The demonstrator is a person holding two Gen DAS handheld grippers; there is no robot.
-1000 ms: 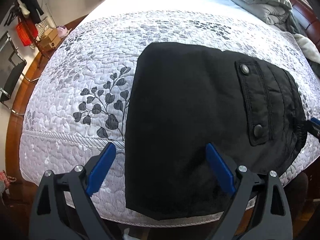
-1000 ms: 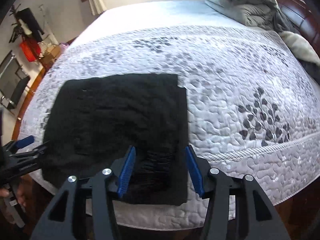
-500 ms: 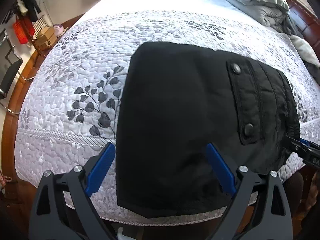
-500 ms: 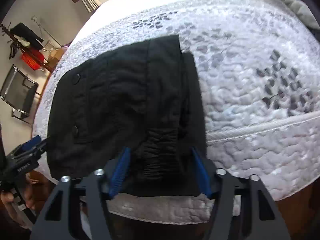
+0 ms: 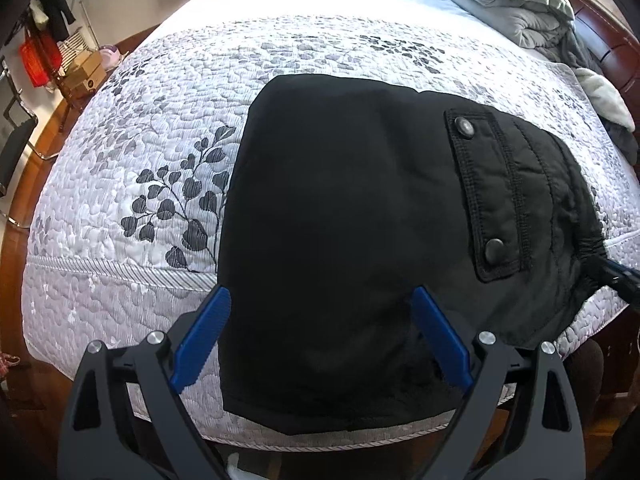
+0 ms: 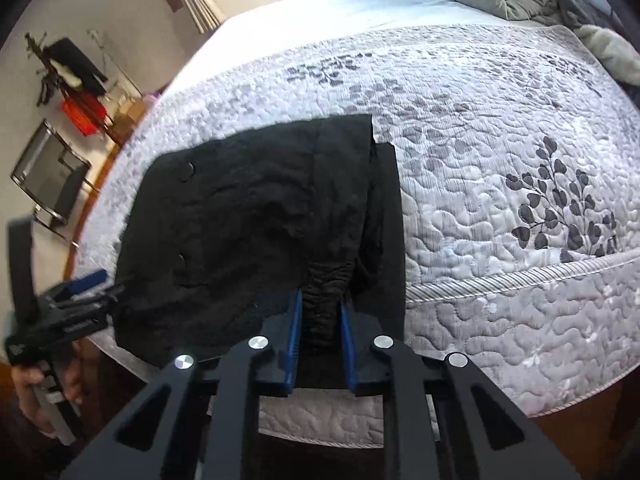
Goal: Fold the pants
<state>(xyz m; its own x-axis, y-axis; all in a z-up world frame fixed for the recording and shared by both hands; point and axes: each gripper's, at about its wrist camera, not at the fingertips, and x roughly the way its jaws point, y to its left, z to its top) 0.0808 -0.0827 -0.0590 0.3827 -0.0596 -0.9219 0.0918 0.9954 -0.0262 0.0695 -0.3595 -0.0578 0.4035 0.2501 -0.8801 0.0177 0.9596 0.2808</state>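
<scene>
Black pants (image 5: 352, 200) lie folded on the quilted bed, with a pocket flap (image 5: 488, 196) bearing two snaps toward the right. My left gripper (image 5: 320, 332) hovers open over the near edge of the pants, its blue pads wide apart and nothing pinched. In the right wrist view the pants (image 6: 240, 208) show their gathered elastic waistband (image 6: 326, 280) at the near edge. My right gripper (image 6: 319, 298) is closing, and its pads press the waistband from both sides. The right gripper's tip (image 5: 618, 276) shows at the pants' right edge, and a hand holds the left gripper (image 6: 104, 286) at the left.
The grey-and-white leaf-patterned bedspread (image 5: 160, 140) covers the bed, whose near edge drops off just below the pants. A bundled grey duvet (image 5: 520, 4) lies at the far right. A metal chair (image 6: 52, 176), a red basket (image 5: 40, 60) and a cardboard box (image 5: 84, 72) stand on the floor left.
The right gripper has come in closer to the waistband and its jaws have narrowed from wide apart to pinching the gathered fabric. The left gripper has stayed open in about the same place.
</scene>
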